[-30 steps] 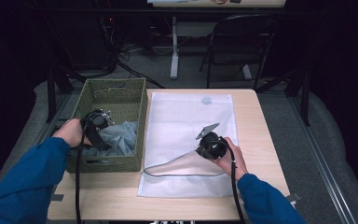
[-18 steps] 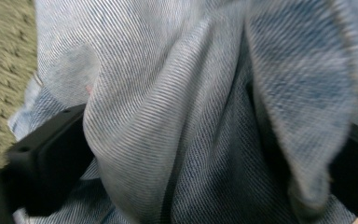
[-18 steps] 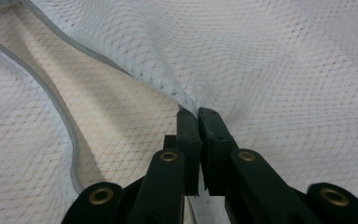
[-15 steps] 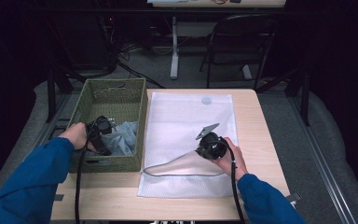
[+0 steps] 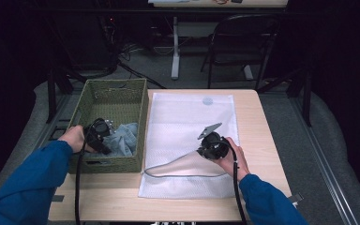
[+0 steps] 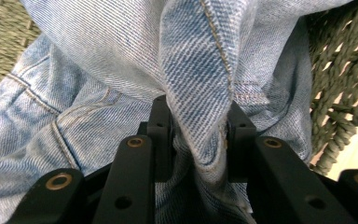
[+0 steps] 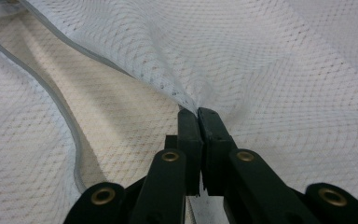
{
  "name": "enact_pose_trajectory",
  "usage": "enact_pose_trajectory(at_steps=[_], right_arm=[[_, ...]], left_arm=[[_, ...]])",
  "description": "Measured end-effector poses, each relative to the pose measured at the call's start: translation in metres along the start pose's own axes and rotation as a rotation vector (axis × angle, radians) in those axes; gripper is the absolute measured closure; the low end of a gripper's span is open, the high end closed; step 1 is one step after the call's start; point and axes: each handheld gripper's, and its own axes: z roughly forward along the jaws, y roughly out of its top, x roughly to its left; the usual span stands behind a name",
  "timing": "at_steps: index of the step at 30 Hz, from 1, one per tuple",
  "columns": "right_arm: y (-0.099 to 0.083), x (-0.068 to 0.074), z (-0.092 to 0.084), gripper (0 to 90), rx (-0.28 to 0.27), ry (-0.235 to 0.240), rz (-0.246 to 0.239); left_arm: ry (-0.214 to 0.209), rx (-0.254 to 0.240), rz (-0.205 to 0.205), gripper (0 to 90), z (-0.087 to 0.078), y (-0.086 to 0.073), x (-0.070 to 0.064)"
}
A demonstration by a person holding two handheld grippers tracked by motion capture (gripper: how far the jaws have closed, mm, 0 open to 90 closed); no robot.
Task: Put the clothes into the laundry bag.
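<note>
Left gripper (image 6: 196, 135): clamped on a fold of pale blue denim garment (image 6: 121, 70), inside the green woven basket (image 5: 136, 101).
Right gripper (image 7: 198, 116): pinching the white mesh laundry bag's (image 5: 192, 117) upper layer.
Bag mouth (image 5: 178, 168): gapes toward the basket, just beside it.

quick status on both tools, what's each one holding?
Left tool: shut on denim garment in the basket.
Right tool: shut on mesh bag, top layer lifted.

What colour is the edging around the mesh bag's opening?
Grey. The edging runs along the white mesh bag mouth, clearest in the right gripper view.
</note>
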Motion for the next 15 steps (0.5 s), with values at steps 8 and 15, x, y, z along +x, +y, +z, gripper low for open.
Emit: enact_pose_trajectory(at_steps=[8,15], right_arm=[[0.001,-0.002,-0.001,88.4,-0.006,0.006,0.004],[0.001,-0.003,-0.002,88.4,-0.009,0.005,0.006]], left_arm=[[0.037,-0.028,0.001,73.0,-0.025,-0.001,-0.002],[0.065,-0.004,0.036,73.4,-0.046,0.005,-0.005]])
